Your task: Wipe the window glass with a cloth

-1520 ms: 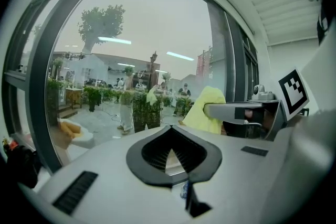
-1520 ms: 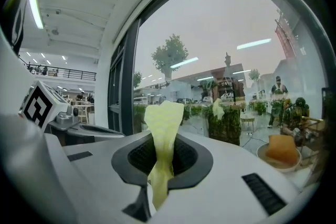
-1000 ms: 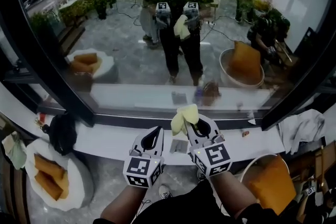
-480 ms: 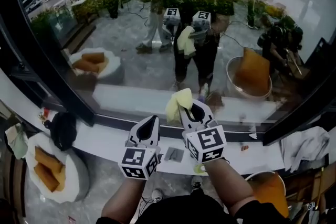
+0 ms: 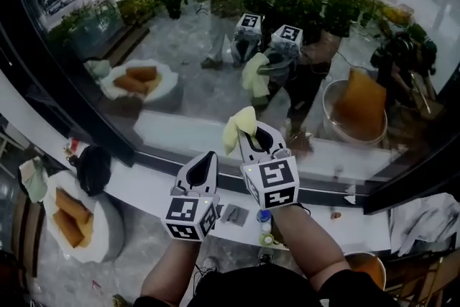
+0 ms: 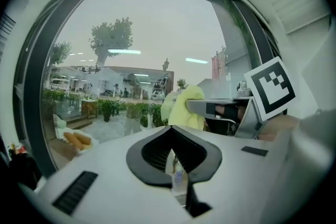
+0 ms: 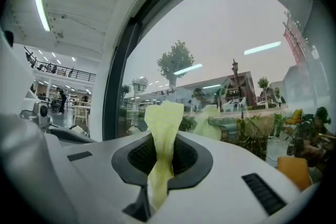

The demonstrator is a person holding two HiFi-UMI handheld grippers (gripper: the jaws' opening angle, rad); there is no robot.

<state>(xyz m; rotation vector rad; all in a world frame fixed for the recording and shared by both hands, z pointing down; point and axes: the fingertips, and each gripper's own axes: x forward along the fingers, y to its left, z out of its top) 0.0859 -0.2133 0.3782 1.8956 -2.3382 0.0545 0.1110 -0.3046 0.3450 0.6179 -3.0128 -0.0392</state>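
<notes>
Moved upward and slightly left since a second ago with both grippers, now in front of the lower centre of the window glass (image 5: 180, 39), above the white sill (image 5: 147, 187). At frame centre, gripping with the right gripper (image 5: 246, 134), jaws closed on the yellow cloth (image 5: 237, 127), near the pane; contact not clear. Just left and lower, left gripper (image 5: 207, 159) closed, nothing inside. Possible trouble: pressing too hard and dragging the thinly pinched cloth out, or scraping glass with bare jaws.
</notes>
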